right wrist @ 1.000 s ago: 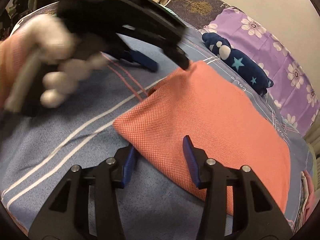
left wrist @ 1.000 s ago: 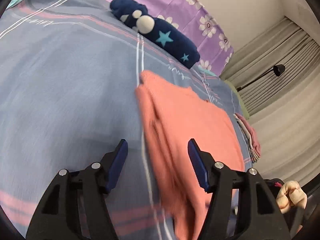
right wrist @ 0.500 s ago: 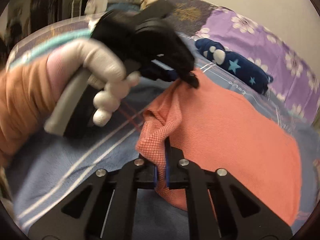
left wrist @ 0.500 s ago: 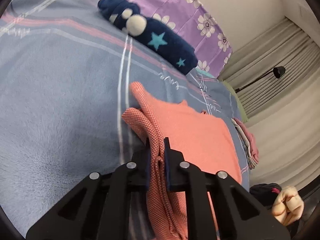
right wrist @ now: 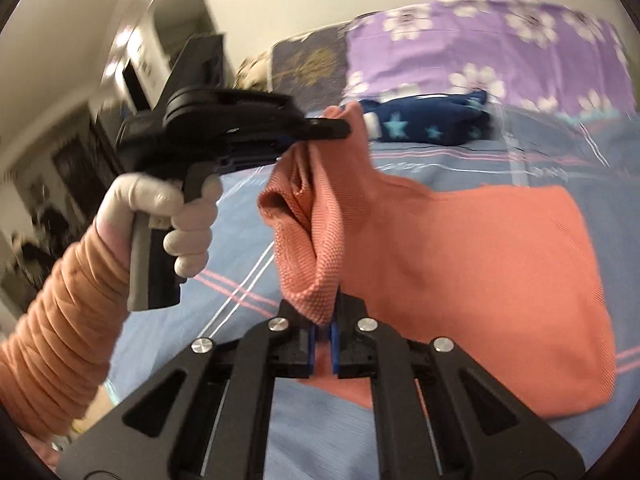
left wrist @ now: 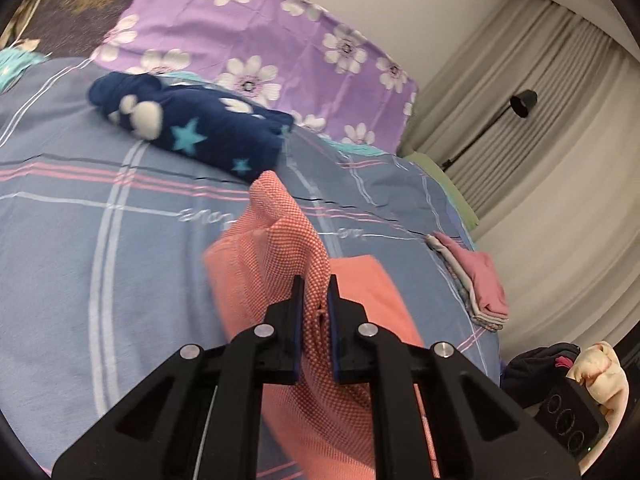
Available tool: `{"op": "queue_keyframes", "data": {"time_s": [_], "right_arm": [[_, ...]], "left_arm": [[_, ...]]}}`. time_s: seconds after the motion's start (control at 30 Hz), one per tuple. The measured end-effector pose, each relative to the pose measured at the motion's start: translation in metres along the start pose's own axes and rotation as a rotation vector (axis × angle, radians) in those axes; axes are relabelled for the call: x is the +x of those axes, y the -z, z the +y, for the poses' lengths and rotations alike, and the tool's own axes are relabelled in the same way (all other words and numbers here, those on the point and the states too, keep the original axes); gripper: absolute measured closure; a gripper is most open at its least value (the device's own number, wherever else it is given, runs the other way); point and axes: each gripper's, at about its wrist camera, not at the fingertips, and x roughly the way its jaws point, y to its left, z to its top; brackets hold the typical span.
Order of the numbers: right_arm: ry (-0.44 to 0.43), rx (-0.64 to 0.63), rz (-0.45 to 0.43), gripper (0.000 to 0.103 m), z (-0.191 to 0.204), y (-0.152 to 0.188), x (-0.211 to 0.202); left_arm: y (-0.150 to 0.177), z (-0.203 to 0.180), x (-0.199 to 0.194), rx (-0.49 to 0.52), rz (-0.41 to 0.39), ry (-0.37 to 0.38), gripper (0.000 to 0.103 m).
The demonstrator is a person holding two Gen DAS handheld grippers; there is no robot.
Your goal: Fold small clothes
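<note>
An orange knit garment (right wrist: 460, 264) lies on the blue plaid bed cover (left wrist: 100, 240). My left gripper (left wrist: 314, 292) is shut on one edge of the garment (left wrist: 280, 240) and holds it lifted off the bed. My right gripper (right wrist: 324, 320) is shut on the near corner of the same edge. In the right wrist view the left gripper (right wrist: 340, 130) pinches the far corner, held by a gloved hand. The lifted edge hangs between both grippers; the rest of the garment rests flat on the bed.
A navy star-print garment (left wrist: 188, 132) lies rolled at the head of the bed by a purple flowered pillow (left wrist: 260, 40). A stack of folded clothes (left wrist: 476, 280) sits at the right edge. Curtains and a black lamp (left wrist: 520, 104) stand beyond.
Both grippers closed on the garment's left edge a second ago and have since raised it well above the bed, so the edge now hangs between them.
</note>
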Motion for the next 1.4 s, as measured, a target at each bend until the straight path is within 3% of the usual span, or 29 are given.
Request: {"op": "queue_keyframes", "data": {"time_s": [0.17,0.43,0.73,1.4], "right_arm": [[-0.008,0.078,-0.046,0.098,-0.040,0.006,-0.029],[-0.013,0.169,-0.090,0.098,-0.091,0.014,-0.057],[-0.046,0.286,-0.075,0.098,-0.131,0.033,-0.059],[-0.071,0.461,-0.046,0.098,-0.169,0.069,-0.068]], "left_arm": [[-0.005,-0.048,0.041,0.050,0.042,0.017,0.093],[-0.002,-0.095,0.101,0.106,0.124,-0.028,0.093],[0.011,-0.116,0.144,0.152,0.200,-0.084,0.093],[0.040,-0.162,0.212,0.302,0.294,-0.181,0.090]]}}
